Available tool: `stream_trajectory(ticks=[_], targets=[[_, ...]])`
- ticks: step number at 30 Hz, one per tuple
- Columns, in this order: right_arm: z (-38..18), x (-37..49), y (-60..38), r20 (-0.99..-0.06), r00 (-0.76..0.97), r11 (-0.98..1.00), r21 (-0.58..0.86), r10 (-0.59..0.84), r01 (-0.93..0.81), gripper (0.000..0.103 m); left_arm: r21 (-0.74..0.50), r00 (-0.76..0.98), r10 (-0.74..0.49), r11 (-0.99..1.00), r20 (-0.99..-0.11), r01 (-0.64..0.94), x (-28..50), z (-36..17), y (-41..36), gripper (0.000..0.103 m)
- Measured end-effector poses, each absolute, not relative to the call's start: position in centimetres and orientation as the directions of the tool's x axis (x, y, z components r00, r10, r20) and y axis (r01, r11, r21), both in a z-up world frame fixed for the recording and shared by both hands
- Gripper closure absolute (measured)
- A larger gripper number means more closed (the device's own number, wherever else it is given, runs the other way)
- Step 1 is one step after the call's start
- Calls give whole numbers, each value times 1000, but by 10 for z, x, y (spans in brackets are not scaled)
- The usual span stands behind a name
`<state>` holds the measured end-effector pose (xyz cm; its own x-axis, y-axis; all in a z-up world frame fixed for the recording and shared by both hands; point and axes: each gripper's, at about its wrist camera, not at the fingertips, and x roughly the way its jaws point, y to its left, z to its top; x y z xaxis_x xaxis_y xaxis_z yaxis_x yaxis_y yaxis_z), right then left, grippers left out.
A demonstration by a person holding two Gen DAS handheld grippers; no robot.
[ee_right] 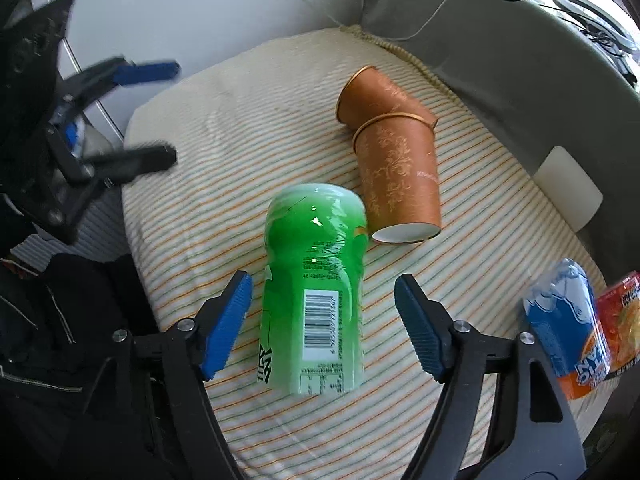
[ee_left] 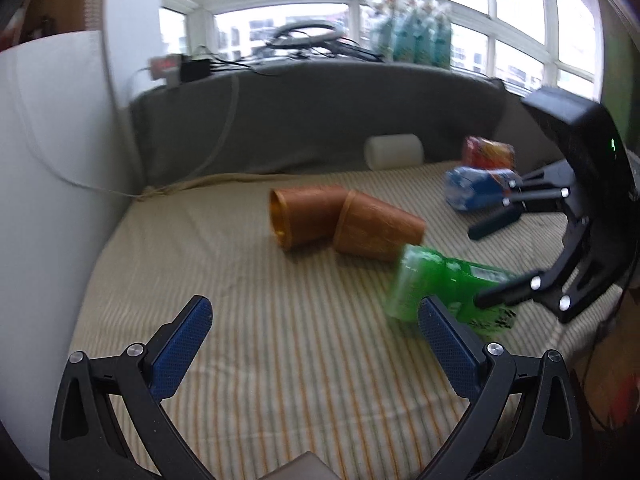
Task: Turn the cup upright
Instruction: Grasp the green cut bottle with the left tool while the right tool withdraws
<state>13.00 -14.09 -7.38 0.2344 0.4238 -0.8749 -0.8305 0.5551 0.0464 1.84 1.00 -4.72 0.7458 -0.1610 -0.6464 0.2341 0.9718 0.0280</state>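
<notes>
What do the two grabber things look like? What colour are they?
Both are black plastic claws. The left gripper and the right gripper each have two fingers with bumpy blue pads and shiny silver bolts at the joints. The right one's chunky black body shows a tiny green light.

Daylight pours through the windows [ee_left: 380, 8] across the top of the left wrist view; the panes are blown out to white. That view is smeared by motion blur: the green cup [ee_left: 440, 288] and brown cups [ee_left: 344, 224] look soft. The right wrist view is sharper, with small glare spots on the green cup [ee_right: 316, 280]. Both frames bend strongly at the edges and darken in the corners.
</notes>
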Motion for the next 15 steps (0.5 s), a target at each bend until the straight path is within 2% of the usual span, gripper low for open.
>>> stream_trajectory(ticks=[4, 7, 15], targets=[[-61, 123, -159, -846, 279, 603, 62, 454, -795, 27, 53, 701, -238, 929, -672, 366, 21, -46, -5, 1], [-54, 117, -177, -820, 324, 656, 82, 472, -750, 27, 148, 680, -259, 865, -686, 479, 20, -46, -25, 8], [-52, 84, -229, -758, 413, 765, 170, 504, -622, 27, 384, 618, -310, 563, -723, 732, 5, -42, -84, 8]])
